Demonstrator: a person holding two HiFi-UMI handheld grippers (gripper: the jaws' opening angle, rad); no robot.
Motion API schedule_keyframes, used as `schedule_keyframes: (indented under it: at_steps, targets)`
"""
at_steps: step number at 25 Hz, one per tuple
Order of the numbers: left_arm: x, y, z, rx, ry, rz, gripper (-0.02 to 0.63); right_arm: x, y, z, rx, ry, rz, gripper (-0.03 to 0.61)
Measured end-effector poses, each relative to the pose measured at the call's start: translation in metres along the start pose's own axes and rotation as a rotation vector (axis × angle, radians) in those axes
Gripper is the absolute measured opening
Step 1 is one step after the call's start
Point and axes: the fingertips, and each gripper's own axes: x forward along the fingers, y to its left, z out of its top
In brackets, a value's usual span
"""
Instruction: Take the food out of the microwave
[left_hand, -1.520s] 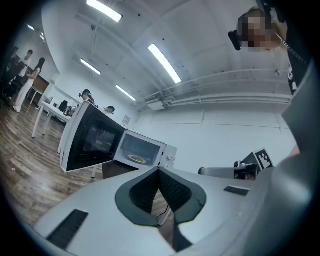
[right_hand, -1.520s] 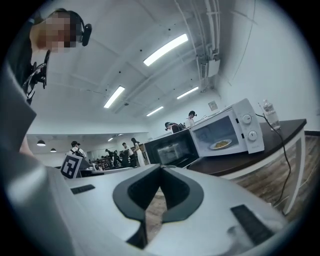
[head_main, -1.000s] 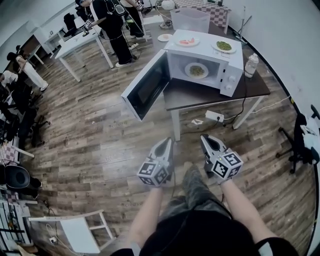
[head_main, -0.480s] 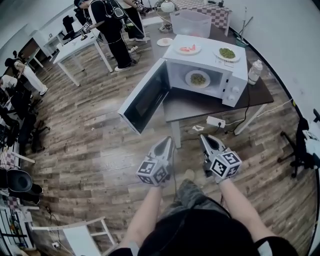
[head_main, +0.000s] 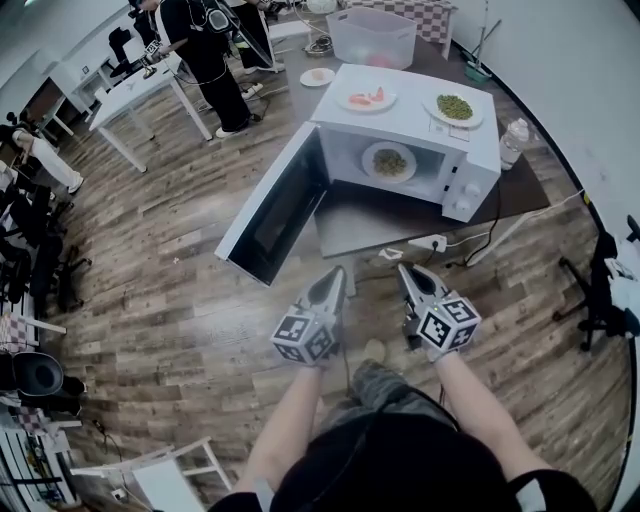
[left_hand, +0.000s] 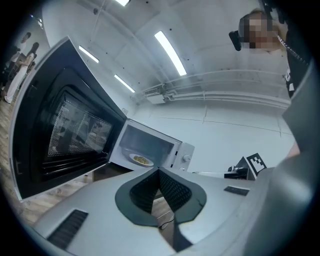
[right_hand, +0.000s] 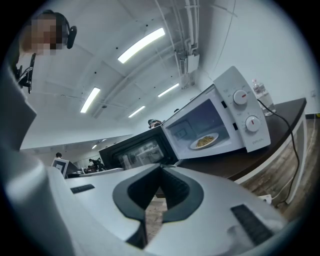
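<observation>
1. Left gripper (head_main: 333, 276), right gripper (head_main: 409, 273): 6 o'clock in the head view, jaws closed on nothing, well apart from the table (head_main: 372, 216).
2. Microwave door (head_main: 270, 205): swung wide at 11 o'clock. Likely hazard: the left arm clips it on approach.
3. Plate of food (head_main: 389, 160): inside the microwave (head_main: 418, 127), 12 o'clock. Hazards: closed jaws would shove it deeper, and a one-sided rim pinch may tip it.
4. Two plates (head_main: 366, 98) on the microwave's top: a jolt could slide them off.
</observation>
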Motion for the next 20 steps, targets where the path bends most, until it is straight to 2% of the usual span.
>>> schedule_keyframes:
  at_steps: [9,20]
  targets:
    - [0.045,0.023,0.003,-0.008,0.03,0.0,0.0,0.046,-0.032,0.009,0.031,0.028,-0.01,0.003]
    - [0.099,0.045,0.015,-0.006,0.001,-0.014,0.0,0.085,-0.073,0.027,0.023,0.038,-0.033,0.003]
